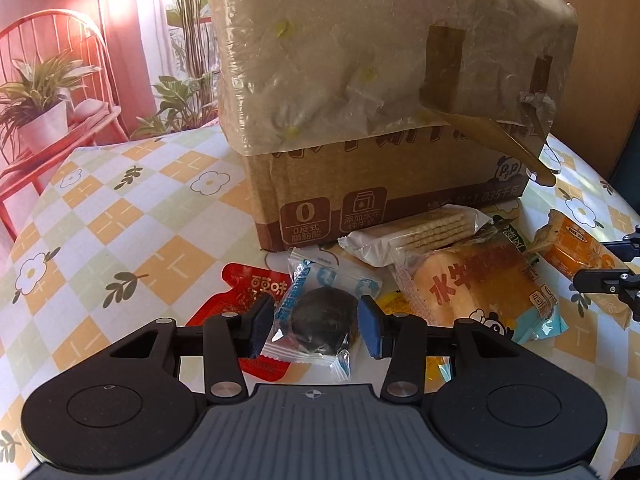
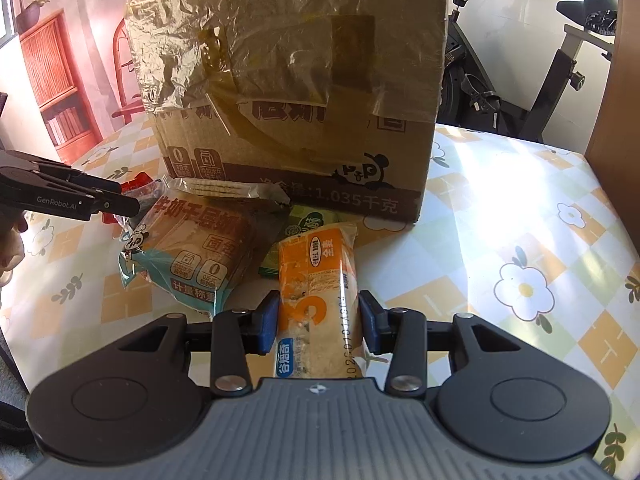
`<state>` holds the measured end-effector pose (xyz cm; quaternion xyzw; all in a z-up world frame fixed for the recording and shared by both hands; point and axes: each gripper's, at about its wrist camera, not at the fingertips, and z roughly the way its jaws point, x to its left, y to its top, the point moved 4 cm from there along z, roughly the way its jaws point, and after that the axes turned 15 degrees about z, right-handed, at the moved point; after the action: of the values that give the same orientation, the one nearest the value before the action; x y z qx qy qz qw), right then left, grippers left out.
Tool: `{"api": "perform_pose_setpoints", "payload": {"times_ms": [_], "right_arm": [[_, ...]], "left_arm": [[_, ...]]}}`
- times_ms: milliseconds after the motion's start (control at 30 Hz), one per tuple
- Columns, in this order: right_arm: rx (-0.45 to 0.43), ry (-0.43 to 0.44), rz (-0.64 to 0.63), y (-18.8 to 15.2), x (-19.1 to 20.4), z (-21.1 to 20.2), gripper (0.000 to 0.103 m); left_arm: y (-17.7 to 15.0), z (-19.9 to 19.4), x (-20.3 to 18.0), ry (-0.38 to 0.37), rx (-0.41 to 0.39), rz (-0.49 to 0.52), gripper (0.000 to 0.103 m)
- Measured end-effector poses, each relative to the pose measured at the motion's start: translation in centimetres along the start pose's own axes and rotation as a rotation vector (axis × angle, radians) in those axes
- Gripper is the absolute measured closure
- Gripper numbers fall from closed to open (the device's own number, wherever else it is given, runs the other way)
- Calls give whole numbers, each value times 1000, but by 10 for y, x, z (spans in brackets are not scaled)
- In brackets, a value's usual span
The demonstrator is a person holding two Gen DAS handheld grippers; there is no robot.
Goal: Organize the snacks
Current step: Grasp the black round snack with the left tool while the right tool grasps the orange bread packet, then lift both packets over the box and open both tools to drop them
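A pile of snack packs lies in front of a cardboard box (image 1: pixel 360 184) on the flowered table. My left gripper (image 1: pixel 316 328) is around a clear pack with a dark round cookie (image 1: pixel 324 322); its blue pads touch the wrapper's sides. My right gripper (image 2: pixel 318 326) is around an orange and white snack bar (image 2: pixel 318 280), pads against its sides; this bar also shows in the left wrist view (image 1: pixel 572 248). Between them lie a bread pack (image 1: pixel 484 284), a cracker pack (image 1: pixel 424 232), a red pouch (image 1: pixel 236 292) and a green pack (image 2: pixel 304 224).
The box (image 2: pixel 296 92) is tall, wrapped in plastic and tape, and stands right behind the pile. The left gripper shows at the left edge of the right wrist view (image 2: pixel 80 200). An exercise bike (image 2: pixel 520 72) stands beyond the table's far right.
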<state>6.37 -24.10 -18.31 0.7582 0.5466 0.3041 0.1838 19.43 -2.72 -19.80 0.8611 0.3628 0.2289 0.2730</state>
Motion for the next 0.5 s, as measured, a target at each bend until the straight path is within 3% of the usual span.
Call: {"api": "perform_pose_setpoints", "payload": {"times_ms": [200,367,500], "right_arm": [[-36,-19,16,4,-6,-6,60],[-54,7,27,11,-6,-9,60],[-70,3,30,16,-7,-10,60]], "left_arm": [[2,19,1,-55,33,17,41],[-3,31,-4,-53,70,41,41],[-6,32,-4,-36,46,3,49]]}}
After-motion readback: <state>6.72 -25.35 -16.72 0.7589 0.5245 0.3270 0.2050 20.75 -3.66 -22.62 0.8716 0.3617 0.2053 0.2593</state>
